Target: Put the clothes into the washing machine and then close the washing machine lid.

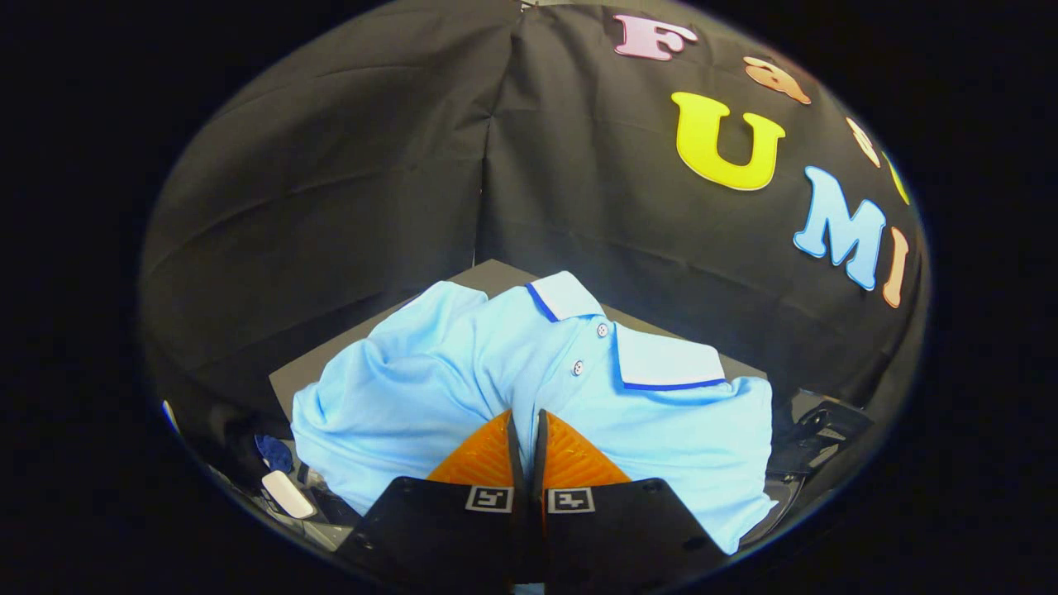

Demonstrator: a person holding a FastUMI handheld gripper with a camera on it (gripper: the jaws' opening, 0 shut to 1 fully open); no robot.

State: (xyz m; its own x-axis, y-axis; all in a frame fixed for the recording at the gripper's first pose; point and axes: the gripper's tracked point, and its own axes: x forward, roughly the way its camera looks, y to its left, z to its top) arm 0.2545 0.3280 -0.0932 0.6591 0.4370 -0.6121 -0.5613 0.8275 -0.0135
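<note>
Light-blue polo shirt (529, 372) with white, blue-edged collar, bunched just ahead of and around the tool (526, 438). Orange ribbed fingers (483, 459) drawn almost together, only a thin dark slit between them, tips sunk into a fold of the fabric near the shirt's lower front; apparently pinching that fold, though cloth actually caught between the pads too hidden to confirm. Collar and two buttons pointing away from the tool, toward the black cloth wall; shirt's long axis running roughly straight ahead along the fingers, sleeves spilling off to either side. Garment draped over a dark tabletop (488, 277), its far corner showing beyond the collar. Dark, indistinct hardware (814, 434) low at the right of the shirt, a small white object (288, 493) low at the left; neither clear enough to name. Washing machine opening not identifiable with certainty. Likely step: gathering the shirt for the lift toward the drum, lid closing yet to come.
</note>
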